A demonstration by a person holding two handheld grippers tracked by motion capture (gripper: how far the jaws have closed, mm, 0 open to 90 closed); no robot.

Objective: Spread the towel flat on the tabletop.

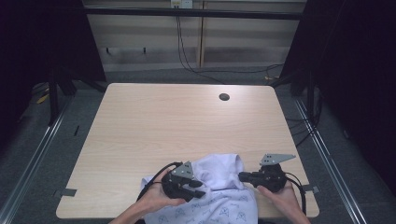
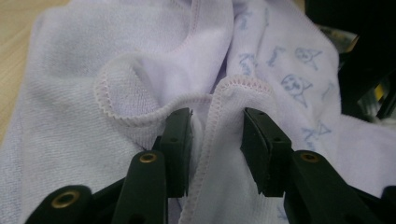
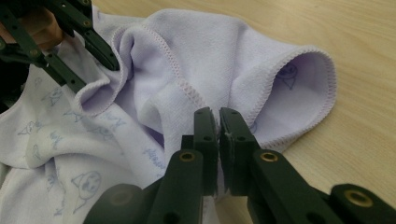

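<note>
1. High view: a pale lilac knitted-cotton garment with small blue printed figures (image 1: 219,186) is seen crumpled at the near edge of the light wooden table (image 1: 177,121), partly hanging over that edge. The left gripper (image 1: 194,186) is held at the garment's left side, and the right gripper (image 1: 243,176) is set against its right side. A round dark hole (image 1: 224,97) is seen in the tabletop, well apart from the garment.

2. Left gripper view: the left gripper (image 2: 217,140) is seen with its jaws apart, and a stitched hem fold of the garment (image 2: 233,93) stands between them. The left jaw lies against the cloth; a gap is left at the right jaw, so the fold is not yet clenched. The printed side of the garment is turned up at the right.

3. Right gripper view: the right gripper (image 3: 218,126) is clenched on a thin fold of the garment (image 3: 205,56), with the jaws nearly meeting. An open stitched sleeve end (image 3: 308,88) lies just beside it on the table (image 3: 364,70). The left gripper (image 3: 93,60) is seen at the upper left, on the garment's hem.
</note>
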